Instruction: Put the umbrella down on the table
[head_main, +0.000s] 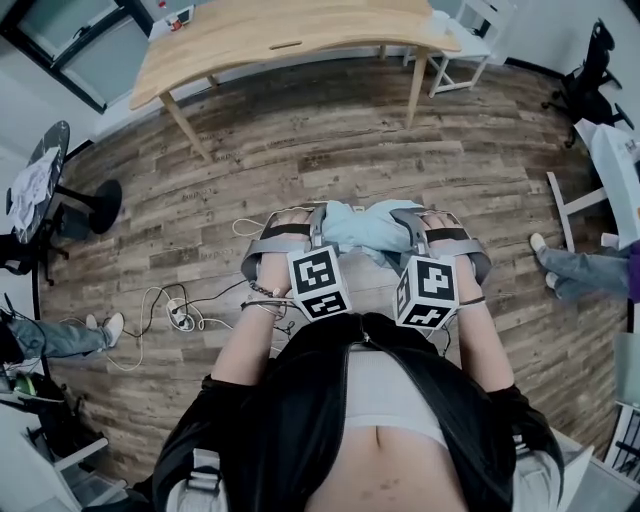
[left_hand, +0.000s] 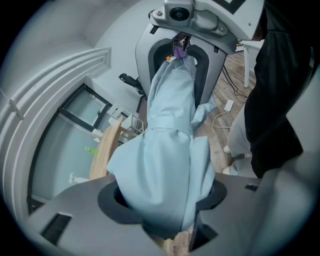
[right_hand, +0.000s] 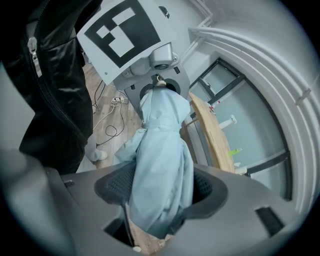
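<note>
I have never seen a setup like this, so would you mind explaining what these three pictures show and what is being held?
There is no robot here: a person holds a hand-operated gripper in each hand. The head view comes from a camera on the person's head, looking down at the left gripper and right gripper. The other two come from cameras riding on each gripper, looking along its fingers. Both grippers are closed on one folded light-blue umbrella, held between them above the wooden floor. The wooden table stands ahead, and the umbrella is not on it yet. Cables lie on the floor.
</note>
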